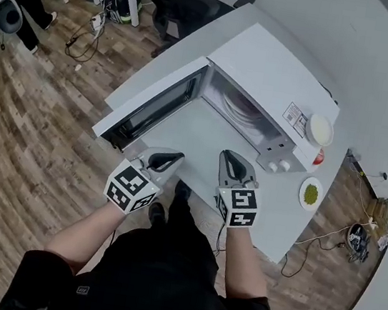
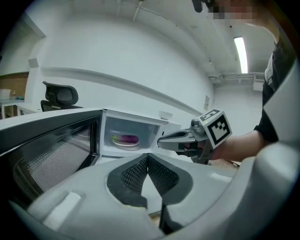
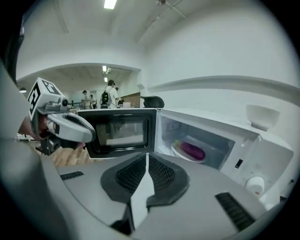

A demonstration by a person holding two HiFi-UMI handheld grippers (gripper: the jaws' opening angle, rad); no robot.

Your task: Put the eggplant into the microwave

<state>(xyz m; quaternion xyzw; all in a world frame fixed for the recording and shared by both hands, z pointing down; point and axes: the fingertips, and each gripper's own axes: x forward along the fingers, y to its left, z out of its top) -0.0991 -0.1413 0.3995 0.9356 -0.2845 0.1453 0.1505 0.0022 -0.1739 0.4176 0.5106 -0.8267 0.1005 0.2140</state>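
On the white table (image 1: 190, 134) the microwave (image 1: 278, 76) stands with its door (image 1: 150, 111) swung wide. The eggplant (image 3: 193, 150) lies on a plate (image 3: 179, 153) inside. The left gripper (image 1: 173, 159) and right gripper (image 1: 230, 156) are pinched closed and empty, above the table's near edge. Wood floor (image 1: 32, 126) lies around.

Eggplant (image 3: 193, 150) hidden from head view under microwave (image 1: 278, 76) top | label (image 1: 295, 118) print too small to read | distant people (image 3: 108, 95) in right gripper view too small to detail
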